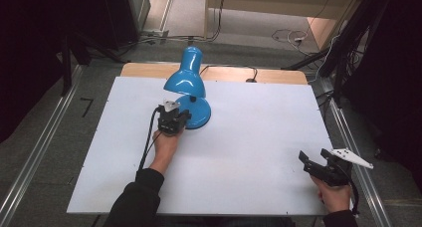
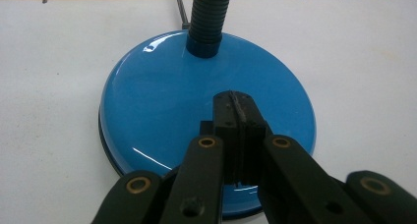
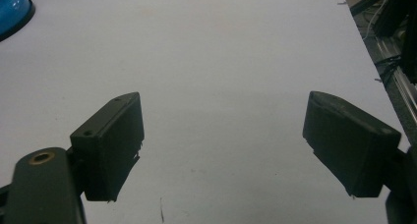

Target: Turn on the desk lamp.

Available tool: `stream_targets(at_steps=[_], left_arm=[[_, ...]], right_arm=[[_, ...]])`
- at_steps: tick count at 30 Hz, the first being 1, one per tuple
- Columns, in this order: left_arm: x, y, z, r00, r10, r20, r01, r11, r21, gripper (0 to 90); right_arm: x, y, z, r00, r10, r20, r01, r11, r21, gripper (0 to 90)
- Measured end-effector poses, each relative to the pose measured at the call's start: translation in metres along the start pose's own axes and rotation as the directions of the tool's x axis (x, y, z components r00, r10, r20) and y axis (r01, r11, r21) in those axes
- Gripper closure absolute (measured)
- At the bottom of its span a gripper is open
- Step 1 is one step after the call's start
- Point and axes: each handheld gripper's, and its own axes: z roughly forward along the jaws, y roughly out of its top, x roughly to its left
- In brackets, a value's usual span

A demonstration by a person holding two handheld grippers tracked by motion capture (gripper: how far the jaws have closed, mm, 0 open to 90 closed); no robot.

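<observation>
A glossy blue desk lamp (image 1: 186, 80) stands on the white table (image 1: 249, 132), its shade bent forward over its round base (image 1: 197, 112). My left gripper (image 1: 180, 118) is shut, its black jaws pressed together over the near part of the lamp base (image 2: 162, 101), with nothing held between them. The ribbed blue neck (image 2: 209, 17) rises from the far side of the base. My right gripper (image 1: 313, 160) rests near the table's right front corner. In the right gripper view its jaws stand wide apart, open (image 3: 223, 145), over bare white table.
The lamp's black cable (image 1: 249, 70) runs off the table's wooden back edge (image 1: 278, 76). Metal rails (image 1: 35, 157) flank the table on both sides. Cables lie on the grey floor (image 1: 291, 37) behind. A corner of the lamp base (image 3: 14, 10) shows top left in the right gripper view.
</observation>
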Motion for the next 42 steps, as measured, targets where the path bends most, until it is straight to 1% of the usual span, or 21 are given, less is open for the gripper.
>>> stream_targets(at_steps=[4, 8, 10, 12, 15, 22, 25, 31, 35, 37, 41, 42], left_arm=[[0.0, 0.0, 0.0, 1.0, -0.006, 0.003, 0.006, 1.0, -0.004, 90.0], [-0.002, 0.002, 0.001, 0.9999, 0.014, 0.004, -0.014, 0.9999, 0.0, 90.0], [-0.003, 0.003, 0.002, 0.9999, 0.015, 0.004, -0.015, 0.9999, 0.001, 90.0], [-0.003, 0.002, 0.003, 0.9998, 0.022, 0.002, -0.022, 0.9997, 0.013, 90.0], [-0.003, 0.001, 0.004, 0.9997, 0.024, 0.002, -0.024, 0.9996, 0.014, 90.0], [-0.008, 0.0, 0.004, 0.999, 0.04, -0.019, -0.039, 0.9991, 0.012, 90.0], [-0.008, -0.001, 0.004, 0.9991, 0.036, -0.022, -0.036, 0.9993, 0.008, 90.0], [-0.008, -0.001, 0.004, 0.9994, 0.024, -0.025, -0.024, 0.9997, 0.007, 90.0], [-0.009, -0.001, 0.003, 0.9989, 0.035, -0.031, -0.035, 0.9994, 0.005, 90.0], [-0.011, -0.002, 0.003, 0.9981, 0.048, -0.039, -0.047, 0.9989, 0.006, 90.0], [-0.01, -0.003, 0.0, 0.998, 0.054, -0.033, -0.053, 0.9984, 0.017, 90.0], [-0.011, -0.004, -0.001, 0.9975, 0.061, -0.035, -0.06, 0.998, 0.021, 90.0]], right_arm=[[0.0, 0.0, 0.0, 1.0, 0.004, 0.002, -0.004, 1.0, -0.001, 14.2], [0.0, 0.0, 0.0, 1.0, 0.004, 0.001, -0.004, 1.0, 0.0, 14.2], [0.0, 0.0, 0.0, 1.0, 0.003, 0.001, -0.003, 1.0, -0.001, 14.2], [0.0, 0.0, 0.0, 1.0, 0.003, 0.0, -0.003, 1.0, 0.0, 14.2], [0.0, 0.0, 0.0, 1.0, 0.004, 0.003, -0.004, 1.0, 0.0, 14.2], [0.0, 0.0, 0.0, 1.0, 0.007, 0.0, -0.007, 1.0, -0.001, 14.2], [0.0, 0.0, -0.001, 1.0, 0.003, 0.001, -0.003, 1.0, 0.0, 14.2], [-0.001, -0.001, -0.002, 0.9999, 0.012, 0.002, -0.012, 1.0, 0.0, 14.2], [-0.001, -0.001, -0.002, 0.9999, 0.014, 0.003, -0.014, 1.0, 0.0, 14.2], [-0.001, -0.001, -0.002, 0.9999, 0.013, 0.003, -0.013, 1.0, 0.001, 14.2], [-0.001, -0.001, -0.002, 0.9999, 0.013, 0.005, -0.013, 1.0, -0.001, 14.2], [-0.001, -0.001, -0.002, 0.9999, 0.015, 0.006, -0.015, 1.0, -0.001, 14.2]])
